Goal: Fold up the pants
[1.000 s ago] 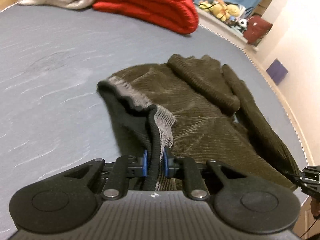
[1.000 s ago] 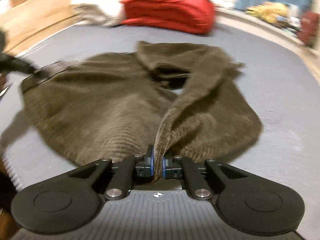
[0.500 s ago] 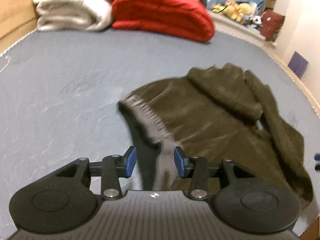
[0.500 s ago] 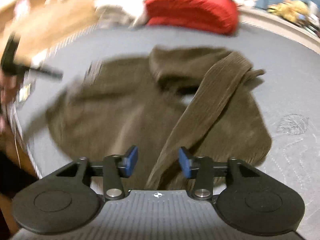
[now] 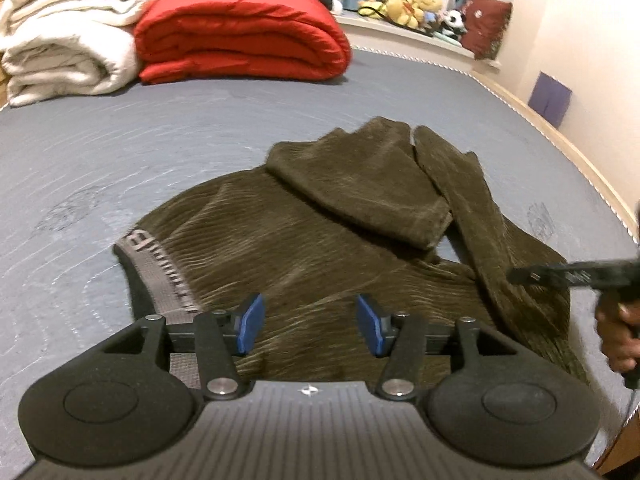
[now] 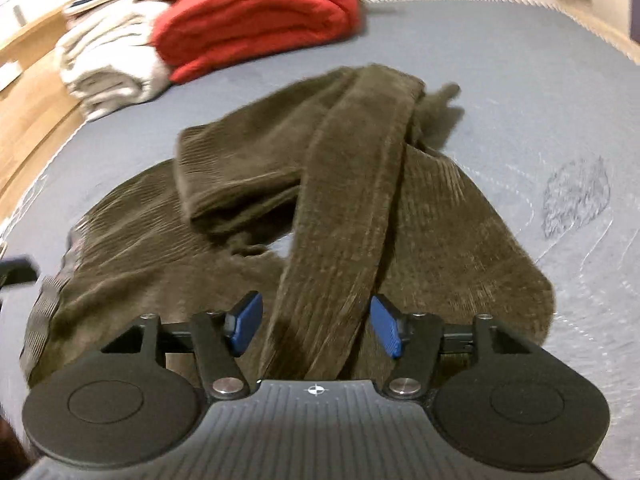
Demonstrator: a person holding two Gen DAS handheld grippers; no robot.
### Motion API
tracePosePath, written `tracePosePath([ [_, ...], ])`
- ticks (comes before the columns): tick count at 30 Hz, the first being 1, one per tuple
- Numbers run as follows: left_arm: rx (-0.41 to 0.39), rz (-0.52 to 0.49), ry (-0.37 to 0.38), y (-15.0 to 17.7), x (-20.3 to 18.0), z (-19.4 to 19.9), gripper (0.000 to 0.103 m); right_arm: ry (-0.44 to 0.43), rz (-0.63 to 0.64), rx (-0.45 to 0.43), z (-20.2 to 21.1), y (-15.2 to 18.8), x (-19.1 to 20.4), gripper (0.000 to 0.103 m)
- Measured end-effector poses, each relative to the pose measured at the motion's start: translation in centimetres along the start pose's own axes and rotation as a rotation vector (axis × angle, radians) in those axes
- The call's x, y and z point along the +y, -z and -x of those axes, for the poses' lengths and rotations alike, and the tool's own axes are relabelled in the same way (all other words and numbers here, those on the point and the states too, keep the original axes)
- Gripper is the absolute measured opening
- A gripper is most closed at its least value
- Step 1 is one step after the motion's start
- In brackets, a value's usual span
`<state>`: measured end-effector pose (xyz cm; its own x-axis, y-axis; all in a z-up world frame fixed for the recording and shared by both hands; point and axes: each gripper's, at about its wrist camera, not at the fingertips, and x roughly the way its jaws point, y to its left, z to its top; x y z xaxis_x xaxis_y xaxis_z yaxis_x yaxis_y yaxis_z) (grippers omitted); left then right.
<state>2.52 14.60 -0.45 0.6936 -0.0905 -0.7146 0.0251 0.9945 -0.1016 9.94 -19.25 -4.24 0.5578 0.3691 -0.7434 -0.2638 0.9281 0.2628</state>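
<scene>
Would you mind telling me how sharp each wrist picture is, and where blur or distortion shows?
Left wrist view: mostly sharp, the pants show ribbing, but the right tool at the edge is motion-smeared; fisheye curves the bed. Right wrist view: softer overall, the red quilt and pants edges blurred.
</scene>
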Motion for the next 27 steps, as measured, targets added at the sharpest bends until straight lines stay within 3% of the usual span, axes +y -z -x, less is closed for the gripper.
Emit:
tracePosePath([
  [4, 0.012, -0.025, 0.024, -0.4, -2.5, -0.7, 0.062, 0.03, -0.118, 0.012, -2.4, -0.8, -1.3, 0.06],
  [6, 0.012, -0.03, 0.035, -0.6, -3.5, -0.6, 0.062, 0.026, -0.165, 0.008, -3.1, -1.0, -1.7, 0.04],
  [7, 0.01, -0.032, 0.04, -0.7, -4.0, -0.6, 0.062, 0.021, -0.18, 0.006, -3.4, -1.1, -1.8, 0.02],
  [8, 0.009, -0.032, 0.044, -0.8, -4.4, -0.5, 0.062, 0.022, -0.19, 0.002, -3.4, -1.1, -1.8, 0.007],
  [13, -0.005, -0.022, 0.075, -1.0, -6.0, -0.2, 0.062, 0.008, -0.169, -0.096, 0.0, -1.3, -1.9, 0.006],
  [16, -0.001, -0.035, 0.085, -0.6, -6.5, -0.7, 0.069, -0.008, -0.136, -0.179, 4.4, -0.9, -3.0, 0.002],
  [20, 0.022, -0.084, 0.064, 0.2, -6.7, -1.7, 0.07, -0.023, -0.07, -0.233, 10.9, 2.2, -5.8, 0.0],
  [23, 0.048, -0.061, 0.073, 0.5, -6.0, -2.2, 0.07, -0.021, -0.037, -0.231, 15.1, 5.7, -8.8, 0.0],
  [25, 0.07, -0.029, 0.085, 0.5, -5.7, -2.6, 0.07, -0.035, -0.033, -0.18, 16.8, 8.0, -10.6, 0.0],
  [27, 0.08, -0.011, 0.09, 0.4, -6.1, -3.0, 0.07, 0.004, 0.003, -0.146, 17.5, 9.6, -11.4, 0.004],
])
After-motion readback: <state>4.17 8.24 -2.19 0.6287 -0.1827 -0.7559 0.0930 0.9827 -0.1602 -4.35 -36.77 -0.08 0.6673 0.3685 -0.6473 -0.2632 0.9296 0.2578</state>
